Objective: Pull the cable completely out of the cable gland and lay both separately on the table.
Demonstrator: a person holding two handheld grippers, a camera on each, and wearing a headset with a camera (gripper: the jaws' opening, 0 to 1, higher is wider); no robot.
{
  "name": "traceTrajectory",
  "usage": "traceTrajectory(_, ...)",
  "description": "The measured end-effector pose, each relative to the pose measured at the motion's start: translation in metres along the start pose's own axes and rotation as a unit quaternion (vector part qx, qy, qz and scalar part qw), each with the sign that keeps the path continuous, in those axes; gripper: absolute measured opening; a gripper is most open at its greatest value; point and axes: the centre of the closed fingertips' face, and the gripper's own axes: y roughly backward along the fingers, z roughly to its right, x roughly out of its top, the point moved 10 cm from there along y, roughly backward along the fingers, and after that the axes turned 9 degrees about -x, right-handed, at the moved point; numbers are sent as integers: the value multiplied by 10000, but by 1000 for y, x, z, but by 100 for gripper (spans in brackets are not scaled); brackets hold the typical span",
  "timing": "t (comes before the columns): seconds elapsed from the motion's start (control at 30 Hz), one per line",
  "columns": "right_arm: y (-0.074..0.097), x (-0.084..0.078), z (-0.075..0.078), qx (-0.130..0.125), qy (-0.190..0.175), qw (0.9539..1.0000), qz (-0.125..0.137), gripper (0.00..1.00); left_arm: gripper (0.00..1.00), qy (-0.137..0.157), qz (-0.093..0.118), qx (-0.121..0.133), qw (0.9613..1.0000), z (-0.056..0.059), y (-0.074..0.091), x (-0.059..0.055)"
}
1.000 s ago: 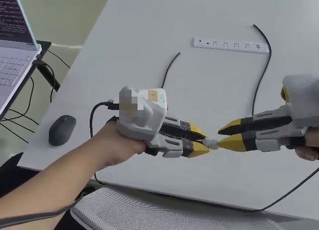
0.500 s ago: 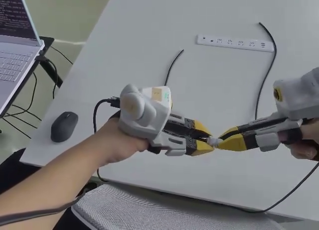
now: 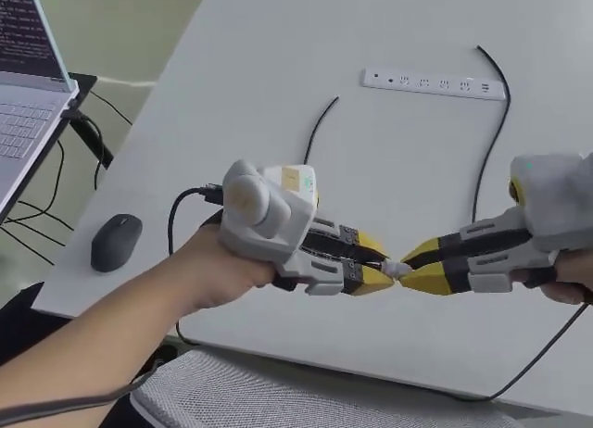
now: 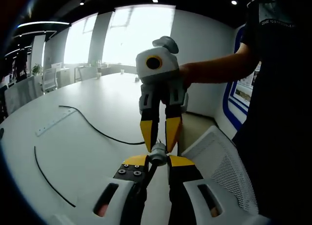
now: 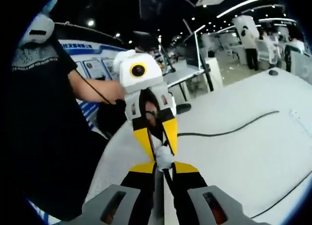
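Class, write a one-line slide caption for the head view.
Over a white table, the left claw and right claw meet tip to tip on a small grey gland.

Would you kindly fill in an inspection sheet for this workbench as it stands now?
Surface: white table, smooth.
Job's things: cable gland, a small pale fitting between both claws' tips; what runs through it is too small to tell.
Clutter: power strip, mouse.
Grippers: left claw and right claw tip to tip, both shut on the gland.
Cables: loose black cable on the table; black lead from the strip.
Surroundings: laptop beside the table, mesh chair in front.
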Motion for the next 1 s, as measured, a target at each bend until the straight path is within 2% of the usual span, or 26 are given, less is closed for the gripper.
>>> traceTrajectory(0.07, 0, 1, -6, -264, 389, 9989, 1, 8, 15, 28, 17, 3, 10000, 0, 1, -1)
traceTrajectory(0.1, 0, 2, -9, -387, 697, 9968, -12, 8, 15, 103, 43, -20, 9999, 0, 1, -2)
traceTrajectory(0.17, 0, 2, -13, -558, 963, 9938, -57, 8, 15, 113, 64, -21, 9999, 0, 1, -2)
traceTrajectory(0.23, 0, 3, -17, -712, 1304, 9888, -143, 8, 15, 206, 106, -47, 9997, 1, 1, -3)
traceTrajectory(0.27, 1, 5, -19, -854, 1507, 9848, -160, 8, 15, 230, 129, -29, 9996, 0, 1, -3)
traceTrajectory(0.33, 0, 6, -22, -971, 1681, 9808, -208, 8, 15, 349, 188, -21, 9992, -1, 2, -4)
traceTrajectory(0.4, -1, 7, -23, -1094, 2016, 9730, -259, 8, 15, 296, 200, 3, 9994, -1, 3, -4)
traceTrajectory(0.5, -2, 6, -24, -1156, 2107, 9701, -327, 8, 15, 330, 198, -4, 9993, 0, 3, -4)
traceTrajectory(0.67, -2, 5, -22, -1276, 2018, 9706, -297, 8, 15, 314, 183, 10, 9993, -1, 3, -4)
traceTrajectory(0.83, -2, 2, -23, -1263, 1811, 9749, -299, 8, 15, 244, 125, -12, 9996, 2, 2, -3)
traceTrajectory(1.0, -2, 0, -21, -1301, 1596, 9780, -327, 8, 15, 214, 179, 24, 9996, 3, 1, -3)
